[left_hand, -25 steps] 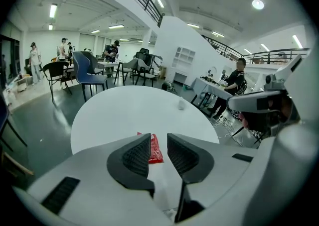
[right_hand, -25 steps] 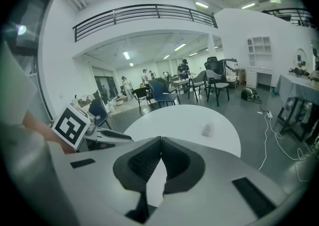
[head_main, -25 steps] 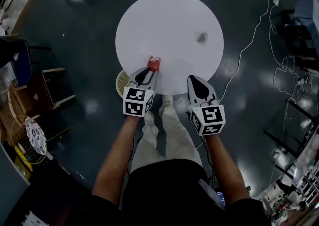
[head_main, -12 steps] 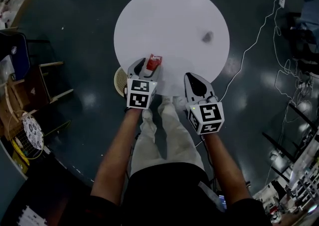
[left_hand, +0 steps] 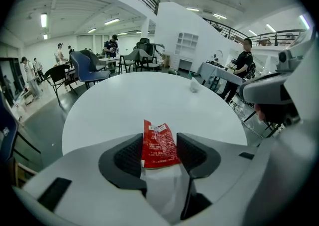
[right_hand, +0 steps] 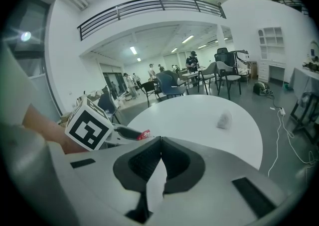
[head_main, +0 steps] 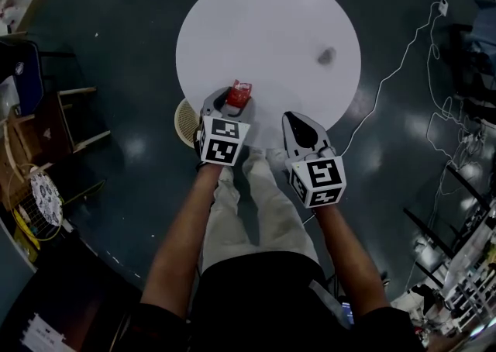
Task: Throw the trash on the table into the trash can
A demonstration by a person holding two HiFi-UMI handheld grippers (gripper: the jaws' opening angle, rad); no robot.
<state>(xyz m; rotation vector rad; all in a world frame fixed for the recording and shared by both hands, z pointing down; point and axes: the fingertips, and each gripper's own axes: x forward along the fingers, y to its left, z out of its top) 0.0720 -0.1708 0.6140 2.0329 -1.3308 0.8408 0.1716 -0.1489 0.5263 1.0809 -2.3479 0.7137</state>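
**Red Packet Straddled by Left Gripper at Tabletop Edge**

A round white tabletop (head_main: 263,25) is seen at the upper centre of the head view. A red snack packet (left_hand: 159,144) is found lying flat on it near the lower edge, left of centre. The left gripper (head_main: 229,102) is placed around this packet. Its jaws have just been opening and are set wide apart, with the packet between the two pads. No firm pressing on the packet is observed.

The right gripper (head_main: 297,122) is held at the lower right rim of the tabletop, just beside the left one. Its jaws are closed tip to tip, and nothing is held between them.

A small crumpled grey scrap (head_main: 326,56) is noted on the right part of the tabletop, well apart from both grippers. A round pale basket (head_main: 186,122) is seen on the dark floor, partly tucked under the tabletop's lower left edge, just left of the left gripper.
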